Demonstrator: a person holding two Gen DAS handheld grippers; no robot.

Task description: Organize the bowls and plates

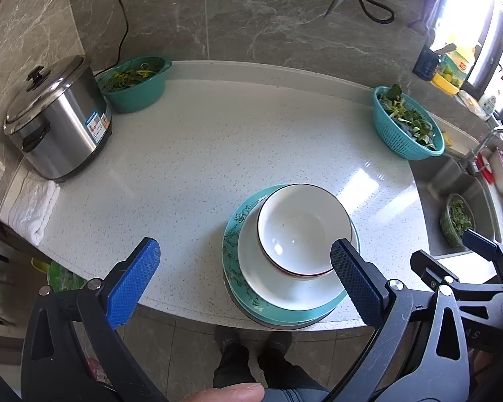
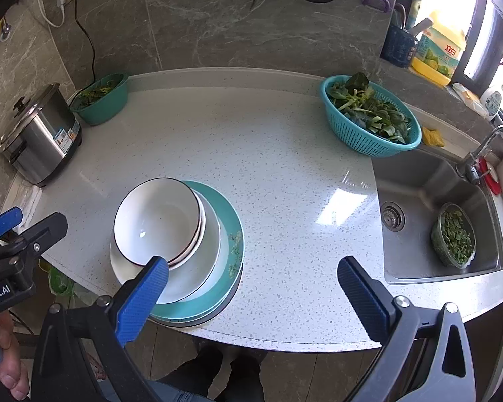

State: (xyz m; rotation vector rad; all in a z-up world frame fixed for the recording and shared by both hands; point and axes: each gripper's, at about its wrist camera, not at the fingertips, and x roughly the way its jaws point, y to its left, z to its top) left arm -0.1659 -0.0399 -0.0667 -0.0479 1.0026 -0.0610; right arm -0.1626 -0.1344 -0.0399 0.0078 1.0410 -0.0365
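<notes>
Although the white bowls (image 2: 157, 217) sat nested, at least two deep by the dark rims showing at their side, they rested off-centre on a white plate (image 2: 198, 268), which in turn lay on a teal plate (image 2: 228, 221) with a darker plate edge showing beneath it, the whole stack standing at the near edge of the speckled countertop (image 2: 268, 167) and slightly overhanging it. We judged all of it to be glazed ceramic: stiff, fairly heavy as a stack, slick on the surface and liable to chip or shatter if knocked to the floor below. The top bowl's rim seemed the sensible place to take hold, one finger inside and one outside, lifting straight up so the lower pieces were not dragged toward the edge. Our left gripper (image 1: 244, 251) was spread wide and held nothing, its right finger lying over the bowl's near side in the view, though we could not tell whether it touched. Our right gripper (image 2: 253, 274) was equally wide apart and empty, its left finger overlapping the bowls' near rim. Farther out stood a rice cooker (image 1: 53, 124), a teal basin (image 1: 135, 82), a teal colander (image 2: 372, 124) of greens, and the sink (image 2: 429, 184).
</notes>
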